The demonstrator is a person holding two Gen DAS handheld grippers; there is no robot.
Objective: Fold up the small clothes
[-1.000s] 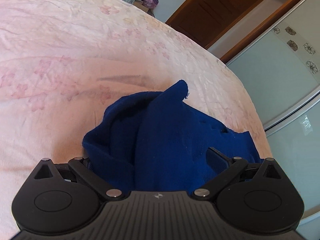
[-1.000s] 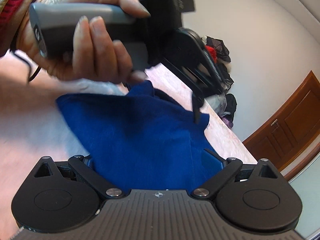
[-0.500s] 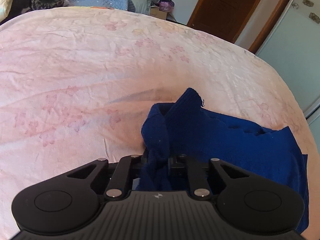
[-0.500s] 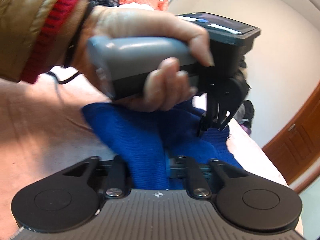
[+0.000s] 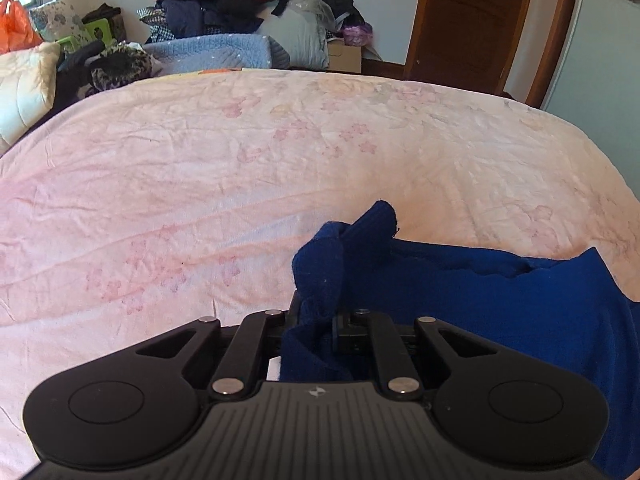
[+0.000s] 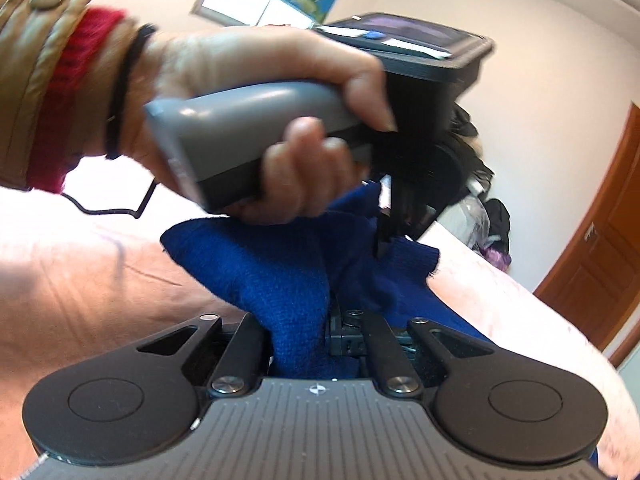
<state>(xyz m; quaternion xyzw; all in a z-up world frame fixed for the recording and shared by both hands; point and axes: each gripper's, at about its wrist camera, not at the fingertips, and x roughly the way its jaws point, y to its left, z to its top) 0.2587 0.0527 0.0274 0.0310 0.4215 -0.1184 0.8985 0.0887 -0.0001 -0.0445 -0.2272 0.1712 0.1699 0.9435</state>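
A dark blue knit garment [image 5: 500, 304] lies on the pink floral bedsheet [image 5: 240, 184]. My left gripper [image 5: 320, 320] is shut on a bunched edge of it, which sticks up between the jaws. My right gripper [image 6: 328, 328] is shut on another edge of the same blue garment [image 6: 280, 276]. In the right wrist view the left gripper [image 6: 384, 236] shows just ahead, held by a hand [image 6: 260, 80], its jaws pinched on the cloth. The two grippers are close together.
A pile of clothes and bedding [image 5: 224, 12] stands beyond the bed's far edge. A cream pillow [image 5: 24, 84] is at far left. A wooden door [image 5: 476, 16] and a wardrobe [image 5: 600, 60] stand at right.
Both grippers have closed from open onto the blue garment's edges. The left gripper has tilted up, so the far side of the room shows.
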